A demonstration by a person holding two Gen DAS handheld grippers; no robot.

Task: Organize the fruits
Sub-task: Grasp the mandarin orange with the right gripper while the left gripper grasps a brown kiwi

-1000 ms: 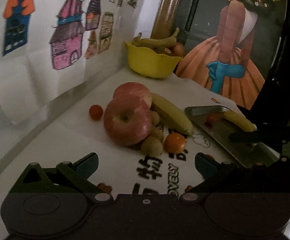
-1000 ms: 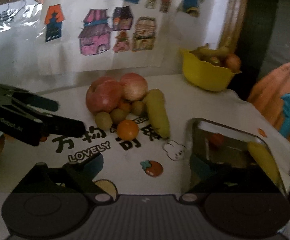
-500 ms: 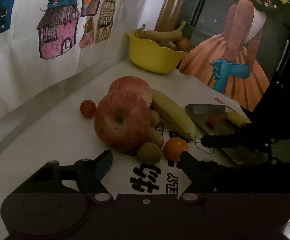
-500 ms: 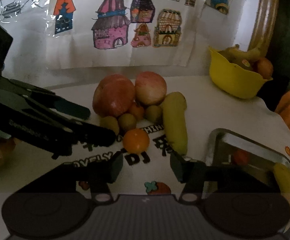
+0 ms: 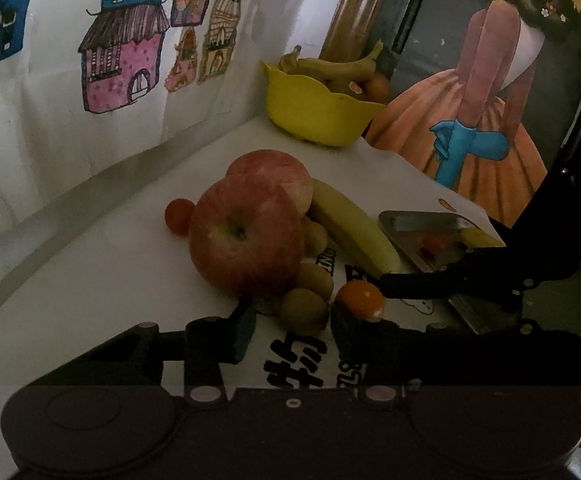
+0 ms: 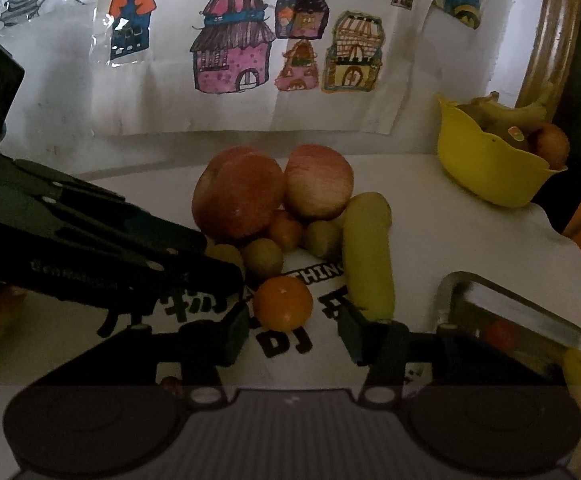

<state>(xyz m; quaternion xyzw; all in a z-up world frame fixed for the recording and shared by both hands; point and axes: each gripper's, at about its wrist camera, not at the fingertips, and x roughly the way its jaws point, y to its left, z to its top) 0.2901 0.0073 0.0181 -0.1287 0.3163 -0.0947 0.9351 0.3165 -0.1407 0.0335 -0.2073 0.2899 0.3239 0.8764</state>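
White tabletop (image 6: 450, 240) runs up to a wall hung with children's drawings of houses (image 6: 234, 48), and the light is dim. At three o'clock in the left wrist view stands a large picture of a girl in an orange dress (image 5: 486, 92).

On the table at four o'clock in the right wrist view lies a metal tray (image 6: 456, 292) holding a small red fruit (image 6: 500, 334) and a yellow banana (image 6: 580, 368). A yellow bowl (image 6: 486, 164) sits at two o'clock near the wall, with bananas and a round orange fruit inside.

The loose fruit is heaped at the centre of the table. Two red apples (image 6: 238, 196) lie side by side and touching. A long banana (image 6: 368, 252) lies against them on the tray side. An orange (image 6: 283, 303) sits at the front of the heap, and small brownish-green kiwis (image 6: 262, 258) are tucked between it and the apples. A cherry tomato (image 5: 178, 215) rests just beside the near apple, at ten o'clock in the left wrist view.

The left gripper (image 5: 292, 332) is spread, its fingers either side of a kiwi (image 5: 304, 312) without pinching it. The right gripper (image 6: 296, 332) is also spread, with the orange just ahead of the gap between its fingers.
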